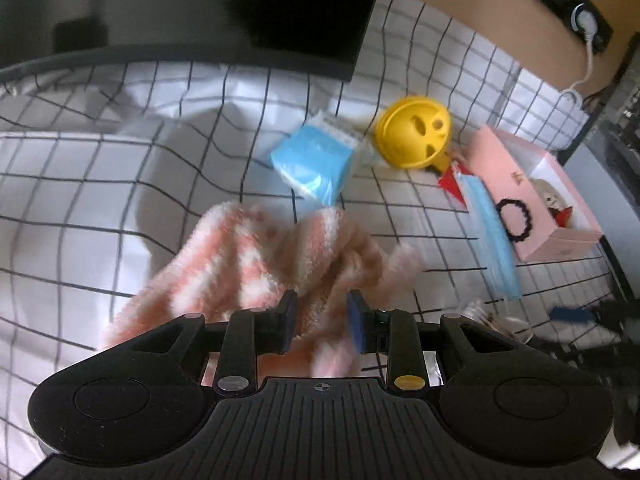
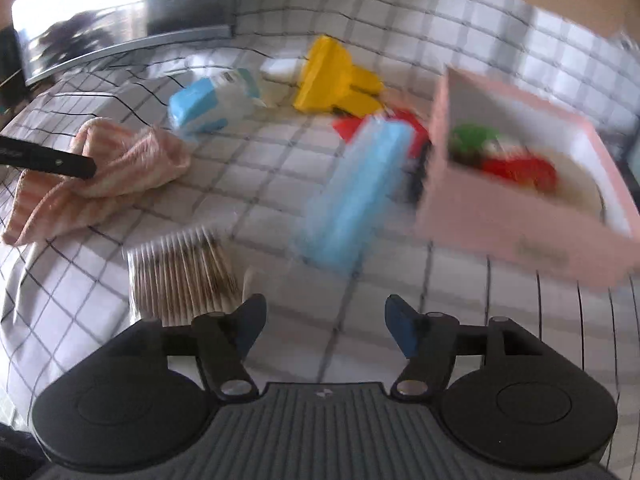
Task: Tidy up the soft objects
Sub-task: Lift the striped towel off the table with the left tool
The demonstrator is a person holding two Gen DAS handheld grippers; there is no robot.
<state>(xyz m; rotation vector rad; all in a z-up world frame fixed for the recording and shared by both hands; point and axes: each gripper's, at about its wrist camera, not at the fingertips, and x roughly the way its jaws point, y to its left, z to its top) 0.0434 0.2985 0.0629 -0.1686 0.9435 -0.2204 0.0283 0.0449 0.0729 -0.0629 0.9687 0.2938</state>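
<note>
Left gripper (image 1: 322,320) fingers narrow, clamped on the pink-and-white fuzzy cloth (image 1: 256,264), at the near left of the gridded tabletop (image 1: 80,184). Right gripper (image 2: 325,324) fingers wide, empty, near the cotton swabs (image 2: 182,276).

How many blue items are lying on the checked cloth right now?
2. A blue packet lies near the middle of the checked cloth, beside the yellow toy. A blue face mask lies against the pink box. Blur could hide others.
</note>
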